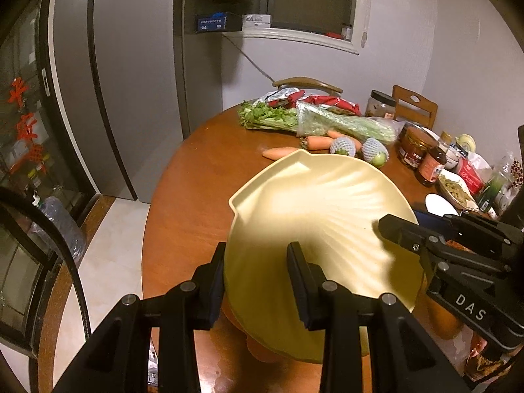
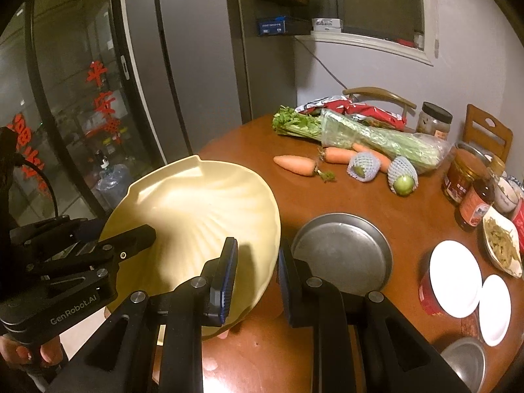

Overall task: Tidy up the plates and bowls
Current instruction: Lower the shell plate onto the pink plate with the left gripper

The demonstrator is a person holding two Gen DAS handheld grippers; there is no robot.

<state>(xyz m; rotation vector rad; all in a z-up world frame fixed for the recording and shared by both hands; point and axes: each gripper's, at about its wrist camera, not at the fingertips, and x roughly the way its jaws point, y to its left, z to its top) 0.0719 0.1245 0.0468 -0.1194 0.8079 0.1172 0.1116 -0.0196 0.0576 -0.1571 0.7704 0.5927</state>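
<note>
A cream shell-shaped plate (image 1: 314, 216) is held tilted above the round wooden table (image 1: 196, 196); it also shows in the right wrist view (image 2: 203, 216). My left gripper (image 1: 255, 271) straddles its near left rim, one finger on each side. My right gripper (image 2: 257, 268) straddles its right rim and shows in the left wrist view (image 1: 389, 229) clamped on the plate's edge. A grey metal plate (image 2: 344, 252) lies on the table just right of the right gripper. Two white plates (image 2: 455, 278) (image 2: 496, 309) lie at the right. A metal bowl (image 2: 465, 363) sits at the near right edge.
Celery (image 2: 370, 134), carrots (image 2: 294, 163), two netted green fruits (image 2: 402, 177), jars and sauce bottles (image 2: 475, 203) and a dish of food (image 2: 502, 242) crowd the far and right table. Chairs stand behind. A grey fridge (image 1: 131, 82) and glass door (image 1: 23, 131) are left.
</note>
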